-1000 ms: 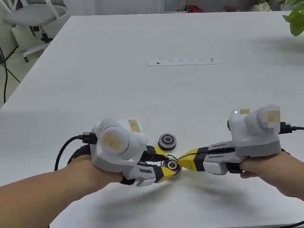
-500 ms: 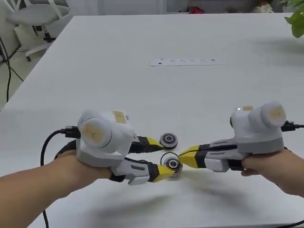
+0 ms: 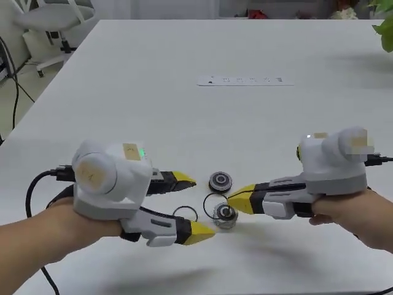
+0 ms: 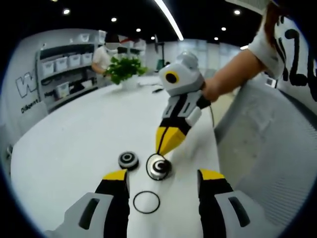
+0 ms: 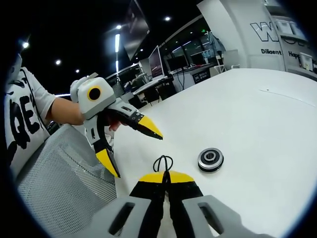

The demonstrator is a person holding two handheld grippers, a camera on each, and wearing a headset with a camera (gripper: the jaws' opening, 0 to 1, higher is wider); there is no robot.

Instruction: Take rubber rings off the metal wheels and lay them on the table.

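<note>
Since half a second ago my left gripper has drawn back to the left, off the near wheel, and its jaws now stand wide apart. One loose ring lies flat on the table between them. My right gripper has its jaws closed, pinching a second ring at the tips, just beside the near wheel. I count two wheels, the far wheel just behind the near one, and two rings off.
</note>
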